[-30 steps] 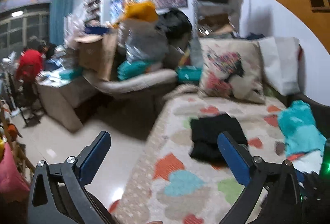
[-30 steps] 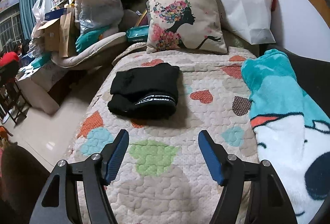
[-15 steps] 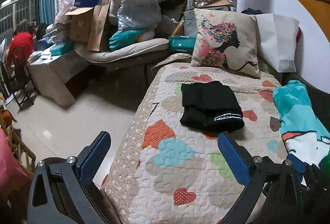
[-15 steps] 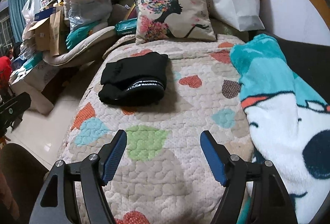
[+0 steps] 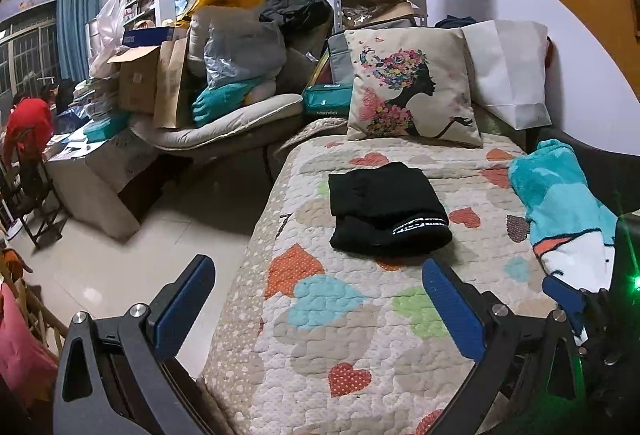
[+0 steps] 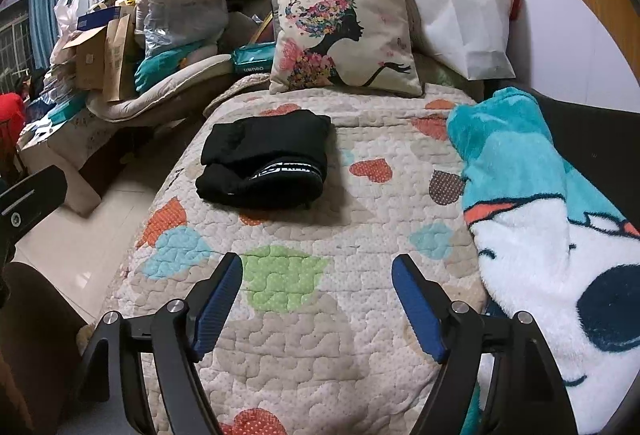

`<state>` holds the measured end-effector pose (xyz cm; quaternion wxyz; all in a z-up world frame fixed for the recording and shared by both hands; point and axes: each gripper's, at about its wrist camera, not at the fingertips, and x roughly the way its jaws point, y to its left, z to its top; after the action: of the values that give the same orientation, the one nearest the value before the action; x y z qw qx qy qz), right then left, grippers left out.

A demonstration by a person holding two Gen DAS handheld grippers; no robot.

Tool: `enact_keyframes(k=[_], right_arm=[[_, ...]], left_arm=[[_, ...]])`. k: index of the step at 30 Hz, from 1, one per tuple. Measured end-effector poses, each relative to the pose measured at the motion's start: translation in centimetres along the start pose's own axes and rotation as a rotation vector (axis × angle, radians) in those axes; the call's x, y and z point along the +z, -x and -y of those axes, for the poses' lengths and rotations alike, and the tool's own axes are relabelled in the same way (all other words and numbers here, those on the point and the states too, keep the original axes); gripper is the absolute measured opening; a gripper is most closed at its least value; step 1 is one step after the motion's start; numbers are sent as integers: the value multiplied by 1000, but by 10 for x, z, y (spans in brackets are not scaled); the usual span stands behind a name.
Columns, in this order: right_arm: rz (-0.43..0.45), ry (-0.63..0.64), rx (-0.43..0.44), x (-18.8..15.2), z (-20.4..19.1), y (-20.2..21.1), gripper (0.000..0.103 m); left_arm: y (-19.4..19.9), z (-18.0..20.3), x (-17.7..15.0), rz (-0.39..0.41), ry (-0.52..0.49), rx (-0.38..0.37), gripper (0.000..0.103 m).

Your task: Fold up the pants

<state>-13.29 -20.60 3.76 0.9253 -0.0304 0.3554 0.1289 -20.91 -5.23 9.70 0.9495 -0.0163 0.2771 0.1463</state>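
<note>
The black pants (image 5: 384,211) lie folded in a compact bundle on the heart-patterned quilt (image 5: 340,315), with the white-lettered waistband facing me. They also show in the right wrist view (image 6: 266,163). My left gripper (image 5: 316,283) is open and empty, held above the near left edge of the bed, well short of the pants. My right gripper (image 6: 318,275) is open and empty above the quilt (image 6: 304,335), also short of the pants.
A teal and white plush blanket (image 6: 540,215) lies along the bed's right side. A flower-lady pillow (image 6: 344,39) and a white bag (image 6: 464,19) stand at the head. Boxes, bags and a cushion (image 5: 192,75) are piled left of the bed, past tiled floor (image 5: 120,259).
Both grippers have drawn back from the pants toward the foot of the bed. The left view has swung right, from the room onto the bed. The pants have not moved.
</note>
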Motion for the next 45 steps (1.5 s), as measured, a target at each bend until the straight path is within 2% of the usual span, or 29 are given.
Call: enact_keyframes(k=[45], right_arm=[[-1,7,-8,-2,-3,0,84]], left_arm=[[-2,3,-7,-41,44,-16,103]])
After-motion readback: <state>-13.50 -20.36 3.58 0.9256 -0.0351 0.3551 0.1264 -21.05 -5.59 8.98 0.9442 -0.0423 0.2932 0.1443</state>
